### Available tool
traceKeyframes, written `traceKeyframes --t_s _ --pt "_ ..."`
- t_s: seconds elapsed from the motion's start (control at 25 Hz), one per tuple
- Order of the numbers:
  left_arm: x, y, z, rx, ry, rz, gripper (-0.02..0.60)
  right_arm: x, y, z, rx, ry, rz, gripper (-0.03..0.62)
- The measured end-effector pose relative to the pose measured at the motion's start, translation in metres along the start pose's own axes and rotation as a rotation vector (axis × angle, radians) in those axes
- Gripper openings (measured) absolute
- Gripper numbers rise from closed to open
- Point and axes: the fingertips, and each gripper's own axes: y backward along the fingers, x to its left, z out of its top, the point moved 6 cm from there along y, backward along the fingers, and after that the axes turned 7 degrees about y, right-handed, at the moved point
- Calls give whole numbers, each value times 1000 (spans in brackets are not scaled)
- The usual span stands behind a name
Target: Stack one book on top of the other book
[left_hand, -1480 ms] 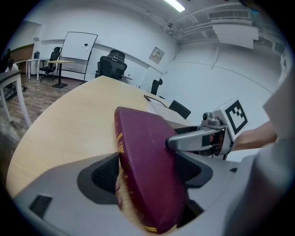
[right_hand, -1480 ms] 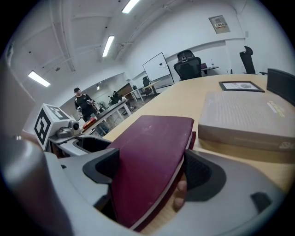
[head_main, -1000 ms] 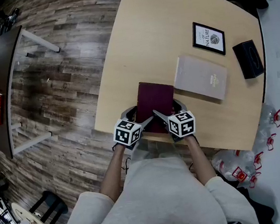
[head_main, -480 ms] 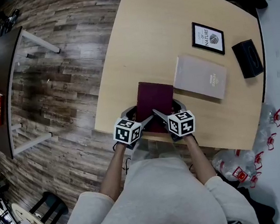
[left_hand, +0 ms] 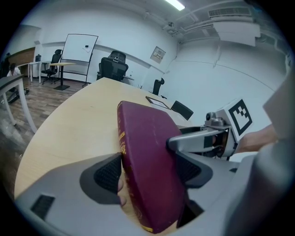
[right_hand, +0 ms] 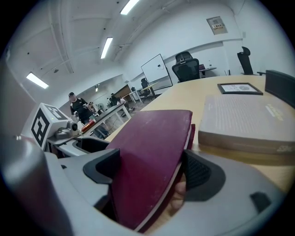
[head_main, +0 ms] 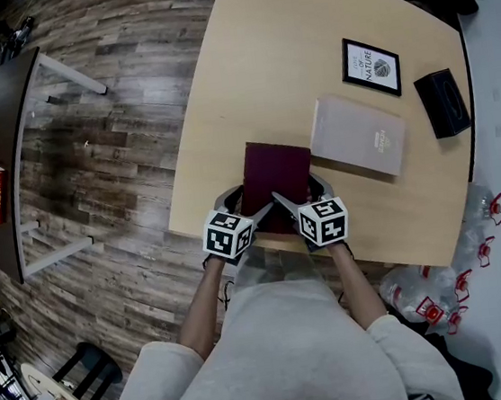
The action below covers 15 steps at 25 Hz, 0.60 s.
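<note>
Barely anything is shifting since a second ago: the maroon book (head_main: 275, 178) is sitting a touch farther across the table (head_main: 250, 50), and both grippers are keeping their grip on its near corners.

The left gripper (head_main: 238, 207) is clamping the book's near left corner. Its own view shows the two dark pads pressing on either face of the maroon cover (left_hand: 147, 156), with the spine and its gilt lettering facing left. The right gripper (head_main: 308, 196) is clenching the near right corner. Its view shows the cover (right_hand: 147, 156) filling the gap between the jaws, and pale page edges are showing along the book's right side.

The book is lying at the near edge of the table, directly in front of the person, with its near end overhanging that edge. It is tilting in the right gripper view, near end higher than far end; I cannot tell whether the far end is touching the tabletop.

A grey book (head_main: 358, 136) is lying flat just right of the maroon one and slightly farther away, a narrow strip of table showing between them. In the right gripper view it (right_hand: 249, 122) is resting on the wood beside the raised maroon cover. A framed picture (head_main: 371, 67) is lying beyond it, and a black box (head_main: 443, 104) is sitting near the table's right edge.
</note>
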Motion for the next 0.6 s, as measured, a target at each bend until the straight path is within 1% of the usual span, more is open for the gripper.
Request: traceKeyframes --t_s 0.24,0.44,0.6 --pt "-4 7 18 -56 -55 38 363 2 6 18 -63 34 -37 410" --pt "-6 9 29 -105 -58 60 348 3 11 33 -115 82 -81 410" --pt "-8 12 37 -128 -72 74 345 3 14 41 -136 93 -93 410"
